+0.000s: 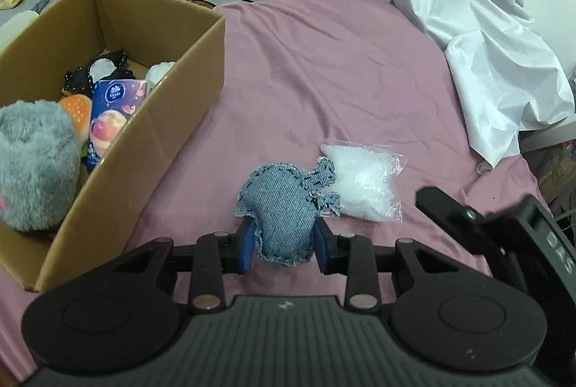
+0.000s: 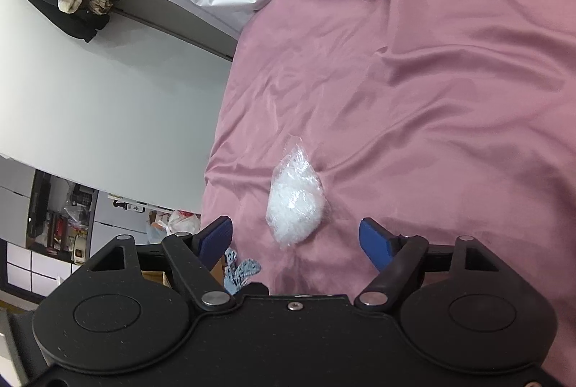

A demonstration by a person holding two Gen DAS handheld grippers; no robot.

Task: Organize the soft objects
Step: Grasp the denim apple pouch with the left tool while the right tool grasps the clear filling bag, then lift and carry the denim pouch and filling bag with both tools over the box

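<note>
A stuffed blue denim toy (image 1: 284, 207) sits between the blue pads of my left gripper (image 1: 286, 243), which is shut on its lower part, just above the pink bed sheet (image 1: 324, 63). A clear plastic bag of white filling (image 1: 363, 181) lies on the sheet right behind the toy. In the right wrist view the same bag of filling (image 2: 297, 203) lies just ahead of my right gripper (image 2: 298, 239), whose jaws stand wide with nothing between them. A corner of the denim toy (image 2: 239, 270) shows under its left finger.
An open cardboard box (image 1: 172, 106) stands on the bed at the left, holding a grey plush (image 1: 32, 167), a tissue pack (image 1: 111, 120) and other soft items. A white sheet (image 1: 478, 27) is heaped at the far right. The bed edge (image 2: 223, 120) drops to the floor.
</note>
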